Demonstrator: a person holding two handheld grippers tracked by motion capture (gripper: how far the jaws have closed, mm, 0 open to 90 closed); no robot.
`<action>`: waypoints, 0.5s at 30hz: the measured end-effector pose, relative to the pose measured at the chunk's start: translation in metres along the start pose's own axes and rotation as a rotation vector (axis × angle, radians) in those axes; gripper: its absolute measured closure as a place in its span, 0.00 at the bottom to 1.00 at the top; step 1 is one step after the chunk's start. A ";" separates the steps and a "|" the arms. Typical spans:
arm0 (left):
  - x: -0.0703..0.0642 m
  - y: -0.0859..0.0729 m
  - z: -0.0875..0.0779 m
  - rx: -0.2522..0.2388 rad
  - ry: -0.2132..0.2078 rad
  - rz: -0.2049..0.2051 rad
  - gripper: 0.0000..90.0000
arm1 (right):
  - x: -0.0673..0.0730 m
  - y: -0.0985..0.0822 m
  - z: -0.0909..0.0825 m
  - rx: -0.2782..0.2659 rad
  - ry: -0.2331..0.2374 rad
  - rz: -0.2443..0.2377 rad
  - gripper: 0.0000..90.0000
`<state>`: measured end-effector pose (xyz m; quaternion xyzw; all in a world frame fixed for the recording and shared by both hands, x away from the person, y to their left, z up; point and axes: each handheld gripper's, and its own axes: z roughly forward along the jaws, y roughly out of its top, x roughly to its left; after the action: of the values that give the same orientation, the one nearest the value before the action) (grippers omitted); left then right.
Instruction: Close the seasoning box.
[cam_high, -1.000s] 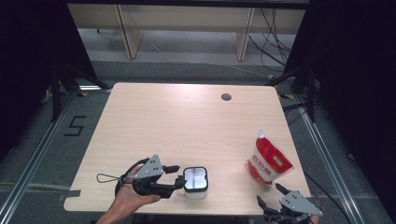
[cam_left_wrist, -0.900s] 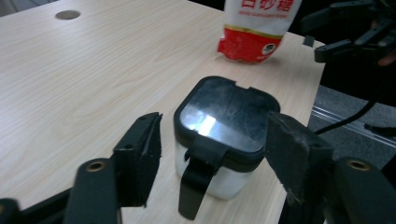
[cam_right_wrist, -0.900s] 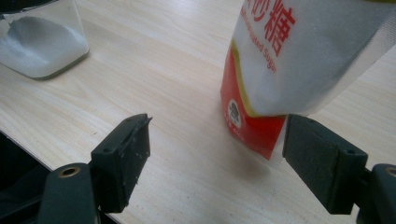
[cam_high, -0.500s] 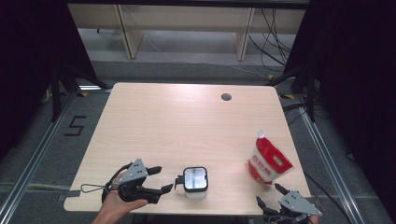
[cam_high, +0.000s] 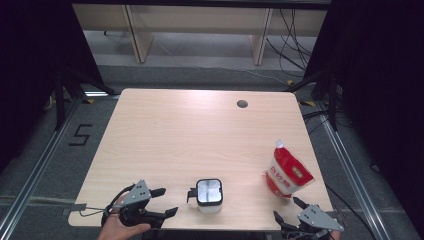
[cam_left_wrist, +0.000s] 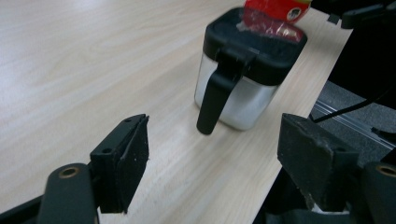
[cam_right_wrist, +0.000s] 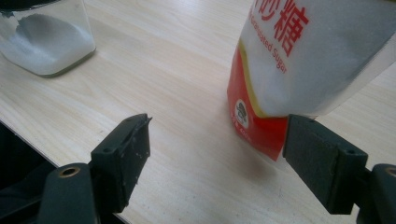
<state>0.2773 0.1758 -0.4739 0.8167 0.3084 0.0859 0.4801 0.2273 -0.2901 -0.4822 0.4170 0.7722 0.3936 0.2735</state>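
Both tongs are held wide open and empty; the left gripper (cam_high: 166, 202), whose jaws have just been opening, is kept just beside the sugar jar (cam_high: 209, 194), seemingly set down on purpose. Ahead of the right gripper (cam_high: 289, 216), the sugar bag (cam_high: 287, 170) stands upright, probably for grasping next.

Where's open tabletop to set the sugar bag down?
The whole far half, from the jar back to the cable hole, is bare. So is the strip between jar and sugar bag. The near edge is crowded.
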 end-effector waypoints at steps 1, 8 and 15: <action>0.000 -0.003 0.001 -0.009 0.003 -0.011 0.27 | 0.000 0.000 0.000 -0.001 0.001 -0.002 0.27; 0.002 -0.019 -0.006 0.029 0.025 -0.030 0.27 | 0.001 0.000 0.001 0.007 0.003 0.000 0.27; 0.000 -0.031 -0.011 0.065 0.058 0.011 0.26 | 0.000 -0.001 0.003 -0.002 0.004 -0.030 0.27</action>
<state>0.2591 0.1945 -0.4942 0.8308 0.3202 0.1021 0.4438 0.2297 -0.2894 -0.4845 0.4042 0.7786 0.3911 0.2783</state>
